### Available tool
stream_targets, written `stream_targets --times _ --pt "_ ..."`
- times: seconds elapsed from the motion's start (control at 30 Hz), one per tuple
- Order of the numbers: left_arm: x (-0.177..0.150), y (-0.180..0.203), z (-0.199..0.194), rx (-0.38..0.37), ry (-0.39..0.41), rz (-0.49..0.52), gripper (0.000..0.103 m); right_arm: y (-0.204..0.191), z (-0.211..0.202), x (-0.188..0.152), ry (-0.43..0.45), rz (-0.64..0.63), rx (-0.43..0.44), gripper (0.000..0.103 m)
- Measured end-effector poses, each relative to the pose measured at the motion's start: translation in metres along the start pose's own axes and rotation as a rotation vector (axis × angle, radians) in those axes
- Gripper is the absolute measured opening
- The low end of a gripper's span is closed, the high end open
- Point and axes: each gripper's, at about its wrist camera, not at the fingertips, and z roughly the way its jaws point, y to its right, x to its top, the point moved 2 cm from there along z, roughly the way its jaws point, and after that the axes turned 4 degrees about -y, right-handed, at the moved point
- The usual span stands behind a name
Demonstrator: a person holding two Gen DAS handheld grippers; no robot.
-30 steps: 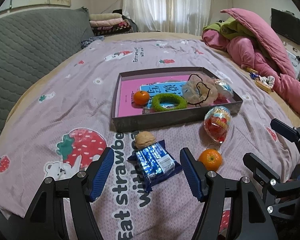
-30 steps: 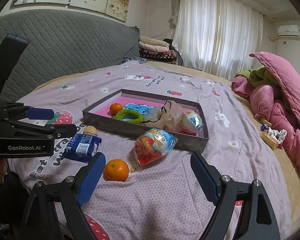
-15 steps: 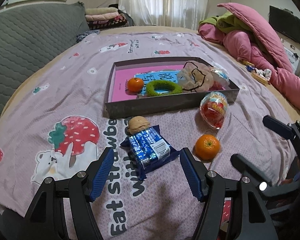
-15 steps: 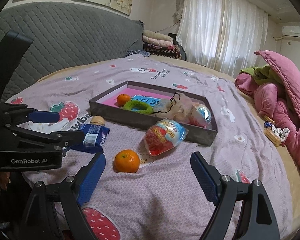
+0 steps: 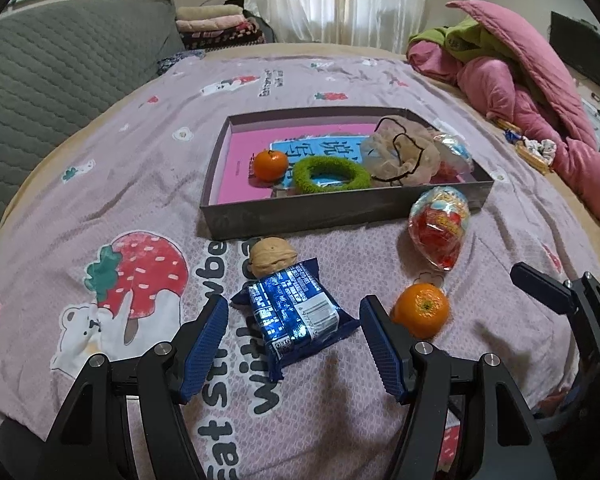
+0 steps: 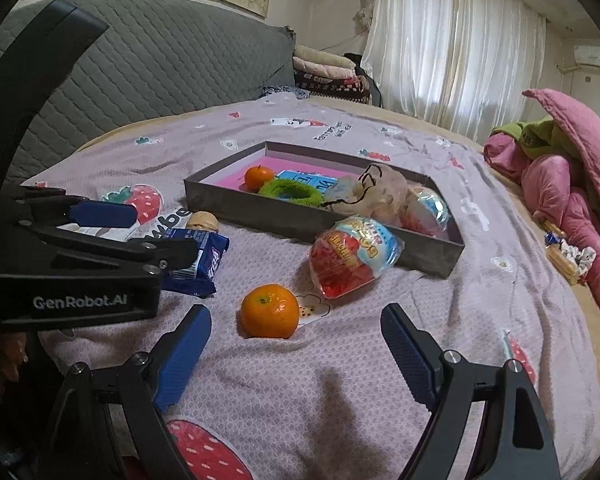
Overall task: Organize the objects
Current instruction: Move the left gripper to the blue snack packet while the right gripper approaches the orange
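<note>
Walnut (image 5: 273,256) touches blue snack pack (image 5: 294,316) (tray (image 5: 300,218) beyond).

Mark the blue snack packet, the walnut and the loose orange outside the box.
blue snack packet (image 5: 294,314), left wrist view, middle of wrapper
walnut (image 5: 272,257), left wrist view, shell top
loose orange (image 6: 270,311), right wrist view, front face

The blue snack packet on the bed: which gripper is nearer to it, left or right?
Left. The left gripper is open, with the blue snack packet between its fingers. The right gripper is open further right, facing the loose orange.
</note>
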Motion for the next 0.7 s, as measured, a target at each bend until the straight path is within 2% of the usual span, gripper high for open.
stream_targets --times 0.17,0.43,0.53,0.7 --pt "0.008 -0.002 0.01 0.006 -0.007 -0.032 0.07 -0.004 0.012 0.001 -0.013 -0.006 0.002 0.086" --pt "0.008 -0.006 0.032 0.027 -0.067 -0.081 0.07 -0.005 0.031 0.002 -0.039 -0.009 0.005 0.085" --pt "0.009 -0.007 0.039 0.022 -0.086 -0.103 0.07 -0.006 0.038 0.001 -0.055 -0.011 0.008 0.079" --pt "0.01 -0.006 0.049 0.028 -0.112 -0.12 0.07 -0.009 0.05 -0.002 -0.086 -0.021 0.011 0.06"
